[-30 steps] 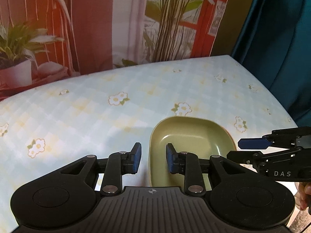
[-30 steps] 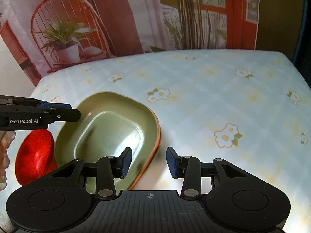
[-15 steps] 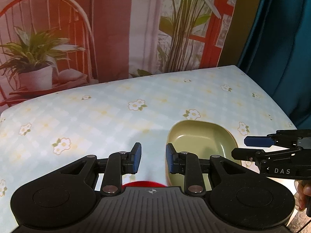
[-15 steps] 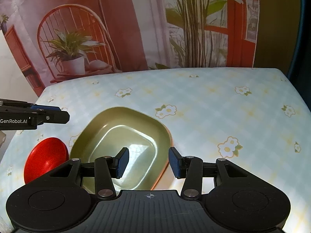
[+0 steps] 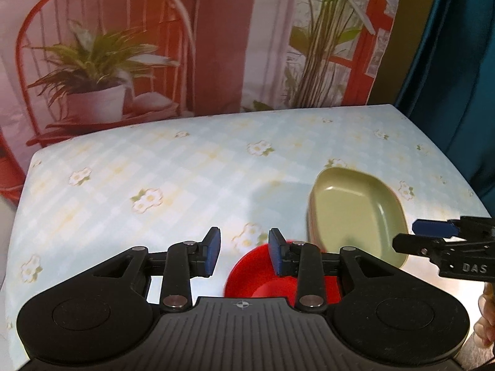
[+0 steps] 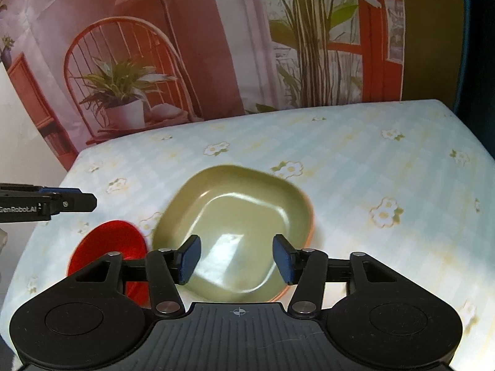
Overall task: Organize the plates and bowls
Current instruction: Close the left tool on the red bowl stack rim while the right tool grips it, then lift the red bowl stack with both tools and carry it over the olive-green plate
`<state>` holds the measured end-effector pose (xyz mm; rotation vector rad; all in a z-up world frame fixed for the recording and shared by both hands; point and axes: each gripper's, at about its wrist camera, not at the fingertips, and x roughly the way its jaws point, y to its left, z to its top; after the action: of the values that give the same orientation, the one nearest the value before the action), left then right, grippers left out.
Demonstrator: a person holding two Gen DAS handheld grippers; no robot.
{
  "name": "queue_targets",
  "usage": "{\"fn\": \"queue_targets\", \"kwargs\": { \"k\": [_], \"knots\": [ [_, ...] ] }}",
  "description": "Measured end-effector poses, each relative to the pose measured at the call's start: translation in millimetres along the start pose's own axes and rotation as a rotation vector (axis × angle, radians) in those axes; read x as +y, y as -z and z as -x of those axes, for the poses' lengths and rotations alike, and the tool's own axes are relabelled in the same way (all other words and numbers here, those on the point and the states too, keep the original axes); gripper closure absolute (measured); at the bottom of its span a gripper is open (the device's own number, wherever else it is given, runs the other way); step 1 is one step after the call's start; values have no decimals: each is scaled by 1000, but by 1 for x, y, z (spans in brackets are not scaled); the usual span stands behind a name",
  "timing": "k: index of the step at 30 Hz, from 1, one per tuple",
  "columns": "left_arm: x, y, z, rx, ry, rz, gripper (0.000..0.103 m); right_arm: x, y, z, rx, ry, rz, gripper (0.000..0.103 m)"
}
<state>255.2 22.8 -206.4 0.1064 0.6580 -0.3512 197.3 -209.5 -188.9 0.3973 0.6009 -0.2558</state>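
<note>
A green squarish plate (image 6: 235, 228) lies on the flowered tablecloth, with an orange rim of another dish showing under its right edge (image 6: 311, 232). A red bowl (image 6: 108, 247) sits just left of it. In the left wrist view the red bowl (image 5: 256, 278) is below my left gripper (image 5: 244, 252), which is open and empty, and the green plate (image 5: 355, 210) lies to the right. My right gripper (image 6: 236, 261) is open and empty above the near side of the green plate.
The table (image 6: 371, 160) has a light blue checked cloth with flowers. A printed backdrop with a chair and plants (image 6: 123, 92) stands behind the far edge. A dark blue curtain (image 5: 458, 61) hangs at the right.
Both grippers have drawn back and up from the dishes. The right gripper's fingers have opened wider. The red bowl has come into the left wrist view.
</note>
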Motion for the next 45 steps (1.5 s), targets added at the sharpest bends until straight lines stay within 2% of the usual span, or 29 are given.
{"fn": "queue_targets", "kwargs": {
  "k": [5, 18, 29, 32, 34, 38, 45],
  "knots": [
    [11, 17, 0, 20, 6, 17, 66, 22, 15, 7, 8, -47, -30, 52],
    [36, 52, -20, 65, 56, 100, 66, 76, 30, -13, 81, -72, -27, 52],
    [42, 57, -29, 82, 118, 134, 67, 81, 40, -40, 154, -72, -77, 58],
    [40, 58, -34, 93, 138, 141, 67, 79, 42, -47, 172, -83, -96, 63],
    [39, 58, -36, 97, 155, 140, 69, 77, 43, -50, 183, -92, -106, 67],
    [35, 59, -38, 98, 177, 134, 85, 76, 43, -54, 185, -113, -111, 76],
    [33, 59, -38, 101, 172, 134, 86, 73, 42, -57, 182, -128, -115, 78]
  ]
}}
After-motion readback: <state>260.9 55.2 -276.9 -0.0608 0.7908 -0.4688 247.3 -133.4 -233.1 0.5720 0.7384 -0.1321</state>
